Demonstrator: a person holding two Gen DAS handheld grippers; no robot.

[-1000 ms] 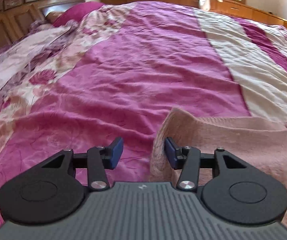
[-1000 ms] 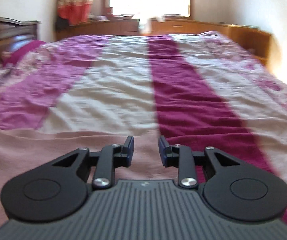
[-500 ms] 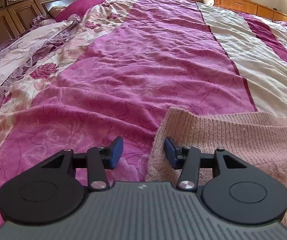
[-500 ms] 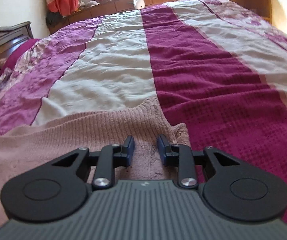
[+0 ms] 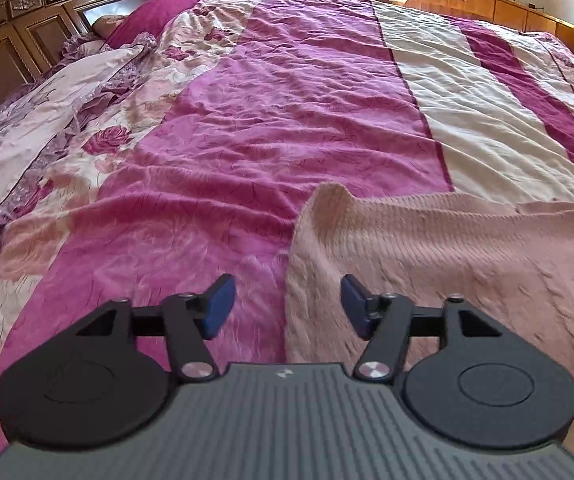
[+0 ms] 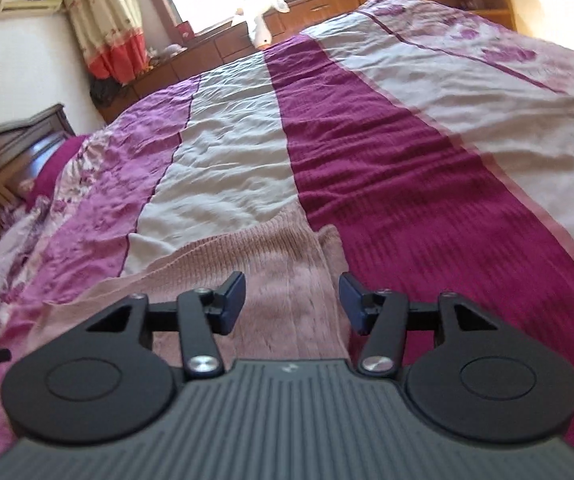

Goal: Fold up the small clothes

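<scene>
- Pink knit garment lies spread on the striped bedspread, filling the lower right of my left wrist view; in the right wrist view it sits lower centre
- my left gripper is spread wide, gripping nothing; the garment's left edge runs up between its fingers
- my right gripper is likewise wide apart and empty, above the garment's right edge
</scene>
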